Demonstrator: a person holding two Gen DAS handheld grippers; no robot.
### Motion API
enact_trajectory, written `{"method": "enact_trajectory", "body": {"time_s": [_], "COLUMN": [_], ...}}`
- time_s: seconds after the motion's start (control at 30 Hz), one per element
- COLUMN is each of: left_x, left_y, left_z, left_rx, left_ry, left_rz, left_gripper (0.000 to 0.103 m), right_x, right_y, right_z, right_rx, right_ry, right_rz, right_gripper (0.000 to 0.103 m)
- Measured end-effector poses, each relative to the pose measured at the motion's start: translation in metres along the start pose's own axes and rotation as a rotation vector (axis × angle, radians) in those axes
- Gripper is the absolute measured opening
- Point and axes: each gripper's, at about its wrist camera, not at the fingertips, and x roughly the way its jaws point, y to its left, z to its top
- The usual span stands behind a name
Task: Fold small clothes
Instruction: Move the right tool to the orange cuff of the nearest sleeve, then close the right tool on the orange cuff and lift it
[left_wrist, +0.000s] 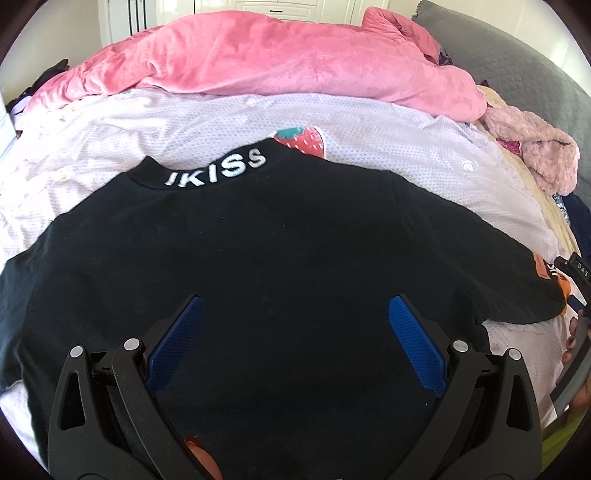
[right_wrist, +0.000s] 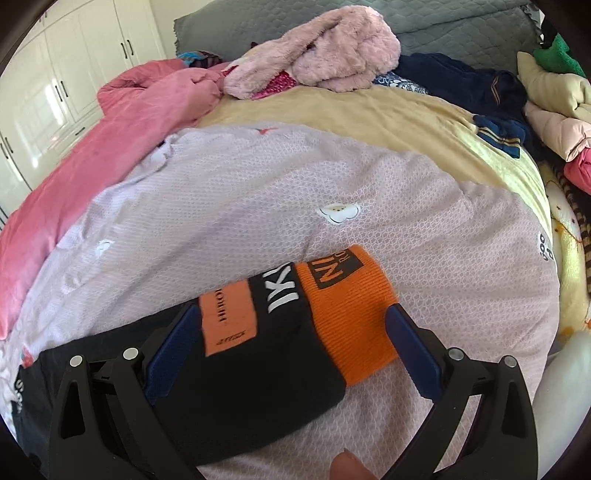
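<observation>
The left gripper (left_wrist: 295, 339) is hovering with its two blue-padded fingers (left_wrist: 177, 343) spread wide apart, released and grasping nothing, over the lower middle of a small black cotton sweatshirt (left_wrist: 258, 258). The right gripper (right_wrist: 293, 350) is likewise standing with its blue pads (right_wrist: 413, 350) parted wide, straddling the end of the sweatshirt's black sleeve (right_wrist: 251, 369); the pads are lying to either side of the cloth and I cannot tell whether they are touching it, but they are not clamping it.

The sleeve is ending in a ribbed orange knitted cuff (right_wrist: 351, 325), with an orange rectangular patch (right_wrist: 229, 317) and white lettering just beside it. A fingertip (right_wrist: 347, 465) is showing at the bottom edge of the right wrist view.

The sweatshirt is lying flat, spread out with its sleeves reaching to both sides, its black collar printed with white letters (left_wrist: 218, 168) pointing away from the left camera. It is resting on a pale lilac quilt with a honeycomb pattern (left_wrist: 369, 155), covering part of a red strawberry print (left_wrist: 306, 140).

Further out, a crumpled pink plush blanket (left_wrist: 277, 62) is lying along the far side of the quilt, a fluffy pale pink garment (right_wrist: 332, 51) is sitting near a grey quilted headboard cover (right_wrist: 461, 33), and dark navy clothes (right_wrist: 465, 81) are heaped on a beige sheet (right_wrist: 369, 114)
</observation>
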Motion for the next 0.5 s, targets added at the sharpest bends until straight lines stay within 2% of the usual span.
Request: {"method": "enact_trajectory", "body": {"time_s": [0.13, 0.37, 0.47, 0.5], "left_x": [0.001, -0.006, -0.005, -0.004], "left_y": [0.001, 0.011, 0.012, 0.012], "left_z": [-0.006, -0.010, -0.011, -0.012], "left_rx": [-0.016, -0.038, -0.027, -0.029], "left_ry": [-0.002, -0.014, -0.016, -0.014], "left_rz": [-0.011, 0.004, 0.033, 0.040], "left_gripper": [0.094, 0.094, 0.094, 0.094], "right_x": [0.006, 0.016, 0.018, 0.018], "right_y": [-0.004, -0.008, -0.008, -0.009], "right_z": [0.002, 0.001, 0.001, 0.001], "right_rx": [0.045, 0.063, 0.065, 0.067], "right_ry": [0.009, 0.029, 0.033, 0.034], "right_rz": [0.046, 0.040, 0.030, 0.024], "right_gripper": [0.099, 0.099, 0.090, 0.084]}}
